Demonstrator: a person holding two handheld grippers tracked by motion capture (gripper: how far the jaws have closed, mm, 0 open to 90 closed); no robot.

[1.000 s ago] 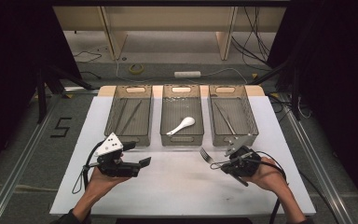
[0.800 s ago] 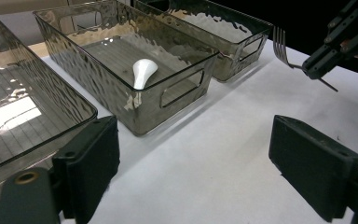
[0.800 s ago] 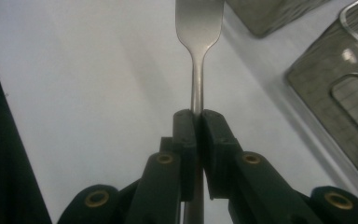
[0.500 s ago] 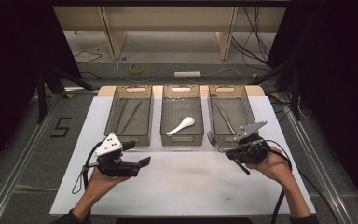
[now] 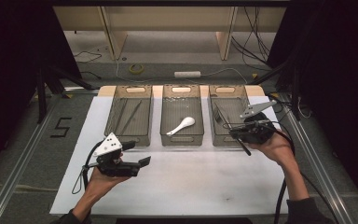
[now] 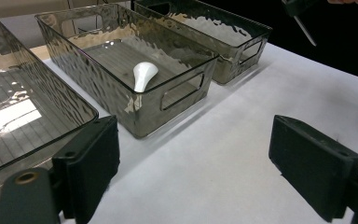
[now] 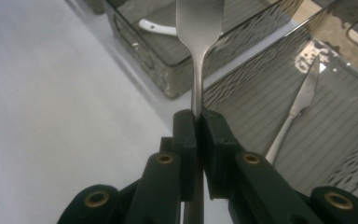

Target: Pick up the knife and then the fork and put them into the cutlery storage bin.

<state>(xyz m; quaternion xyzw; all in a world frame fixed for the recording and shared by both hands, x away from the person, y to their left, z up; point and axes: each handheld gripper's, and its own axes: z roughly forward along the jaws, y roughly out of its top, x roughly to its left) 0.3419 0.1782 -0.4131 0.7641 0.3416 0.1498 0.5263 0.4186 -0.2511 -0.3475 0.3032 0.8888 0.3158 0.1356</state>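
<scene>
My right gripper (image 5: 235,132) (image 7: 198,116) is shut on the handle of a metal fork (image 5: 220,116) (image 7: 198,28). It holds the fork in the air over the front part of the right grey bin (image 5: 227,87) (image 7: 261,65), tines pointing away from me. A metal knife (image 7: 298,105) lies on that bin's floor. My left gripper (image 5: 137,154) (image 6: 200,158) stands open and empty above the white table sheet, just in front of the left bin (image 5: 127,140). The middle bin (image 5: 182,142) (image 6: 168,100) holds a white spoon (image 5: 182,125) (image 6: 144,74).
Thin dark sticks (image 5: 130,116) lie in the left bin. The three bins stand side by side at the back of the white sheet (image 5: 191,186). A cable (image 5: 282,186) trails from the right gripper along the forearm. Metal rails run along both table sides.
The right gripper has lifted the fork from the sheet and carried it up and away, over the right bin's front. The left gripper has stayed put.
</scene>
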